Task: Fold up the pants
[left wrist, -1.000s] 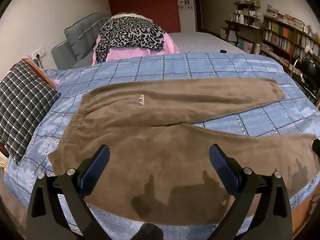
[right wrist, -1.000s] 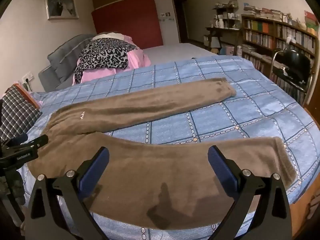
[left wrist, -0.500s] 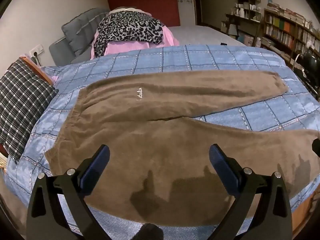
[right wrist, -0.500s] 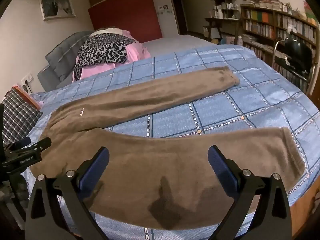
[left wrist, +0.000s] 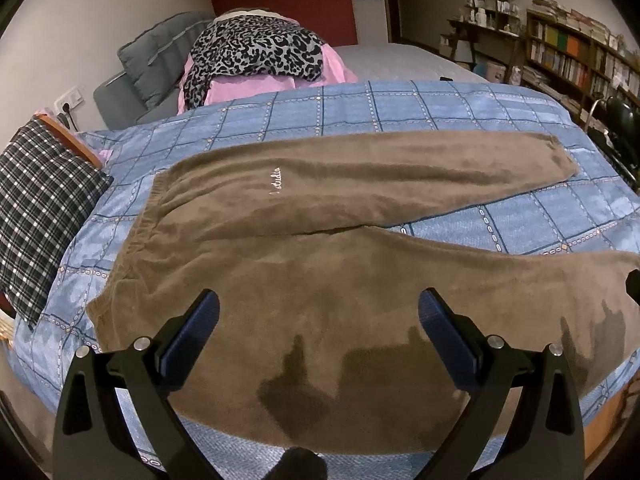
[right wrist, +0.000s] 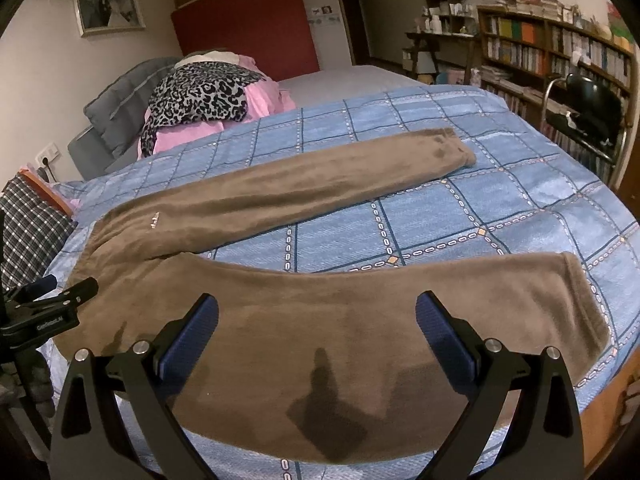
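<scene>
Right, both tools hover empty. Left gripper (left wrist: pixel 319 314): jaws spread wide, nothing between them, poised over the waist-end half of the near leg. Right gripper (right wrist: pixel 317 314): likewise wide apart, gripping nothing, over the middle of the same leg; the left tool shows at far left of its view.

Brown pants (left wrist: pixel 320 248) lie flat on the blue checked bedspread (left wrist: pixel 400 108), waistband (left wrist: pixel 136 236) to the left, legs running right and splayed in a V w/ a wedge of bedspread between. Near leg runs along the bed's front edge. Judgement: spread flat like this so one leg can be laid over the other; the two tools sit apart along the near leg prob. to lift it evenly, one by the waist, one further down.

Plaid pillow (left wrist: pixel 44 208) just left of the waistband; leopard-print cloth (left wrist: pixel 256 52) on a pink pile behind, well apart.

Hard to see: near leg's front edge hidden behind the gripper bodies; its cuff (right wrist: pixel 580 304) cut off in left view, visible only in right view. Small white lettering (left wrist: pixel 278 182) unreadable. Tool shadows darken the fabric, not stains as far as I can tell.
</scene>
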Available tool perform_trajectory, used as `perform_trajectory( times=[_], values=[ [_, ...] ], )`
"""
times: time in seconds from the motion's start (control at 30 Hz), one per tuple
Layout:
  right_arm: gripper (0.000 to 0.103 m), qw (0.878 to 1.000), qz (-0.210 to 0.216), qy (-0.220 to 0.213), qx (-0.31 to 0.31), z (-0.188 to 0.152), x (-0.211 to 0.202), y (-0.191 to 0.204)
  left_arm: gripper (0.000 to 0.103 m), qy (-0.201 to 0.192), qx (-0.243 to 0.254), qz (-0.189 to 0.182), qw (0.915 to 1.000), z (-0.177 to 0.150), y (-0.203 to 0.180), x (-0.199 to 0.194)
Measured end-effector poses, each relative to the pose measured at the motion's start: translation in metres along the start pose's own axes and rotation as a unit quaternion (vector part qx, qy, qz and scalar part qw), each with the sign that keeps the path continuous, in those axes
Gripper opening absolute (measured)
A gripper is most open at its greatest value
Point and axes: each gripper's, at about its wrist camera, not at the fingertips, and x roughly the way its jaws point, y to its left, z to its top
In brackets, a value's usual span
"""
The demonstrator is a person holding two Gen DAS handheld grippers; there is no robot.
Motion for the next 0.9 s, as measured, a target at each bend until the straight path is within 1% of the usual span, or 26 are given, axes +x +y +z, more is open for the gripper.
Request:
perform_trajectory(
  times=[0.2, 0.7, 0.9],
  values=[
    [0.098, 1.000, -0.004, 0.001, 0.004, 0.001, 0.001, -0.004, 0.100, 0.007, -0.007, 0.003, 1.0000, -0.001, 0.001, 0.003],
    [0.098, 1.000, -0.011, -0.004, 0.008, 0.001, -0.002, -0.009, 0.100, 0.007, -0.007, 0.002, 1.0000, 0.000, 0.003, 0.003],
    [0.098, 1.000, -0.026, -0.006, 0.011, 0.002, -0.002, -0.015, 0.100, 0.006, -0.007, 0.007, 0.9999, 0.002, 0.005, 0.004]
  ],
)
